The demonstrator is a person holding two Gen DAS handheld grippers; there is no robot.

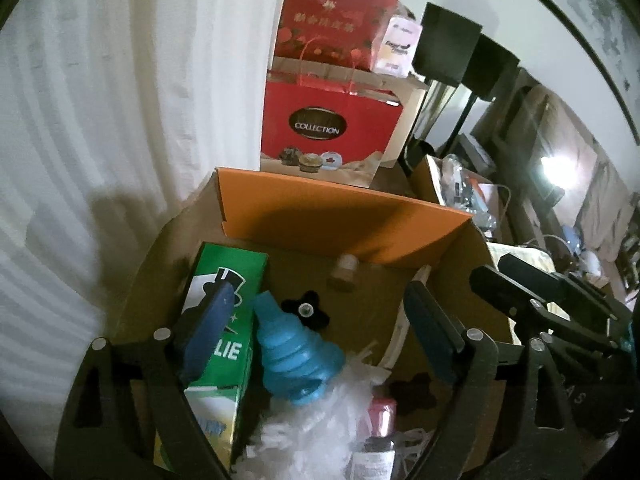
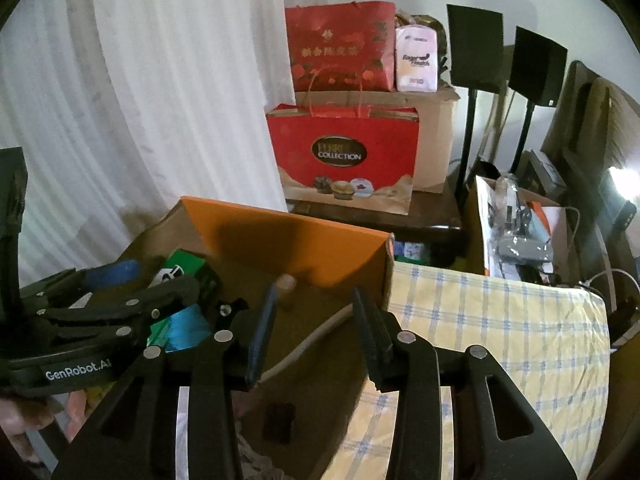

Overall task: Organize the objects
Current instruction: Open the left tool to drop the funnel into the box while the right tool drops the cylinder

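An open cardboard box with an orange flap holds a green carton, a blue ribbed rubber toy, a black knob, a cork-topped jar, white shredded filler and a pink-capped bottle. My left gripper is open and empty above the box, fingers either side of the blue toy. My right gripper is open and empty over the box's right edge; it shows in the left wrist view. The left gripper shows at the left of the right wrist view.
Red gift bags and a brown carton stand on a dark table behind the box. A white curtain hangs at left. A yellow checked cloth lies right of the box. Black stands and a cluttered crate are at right.
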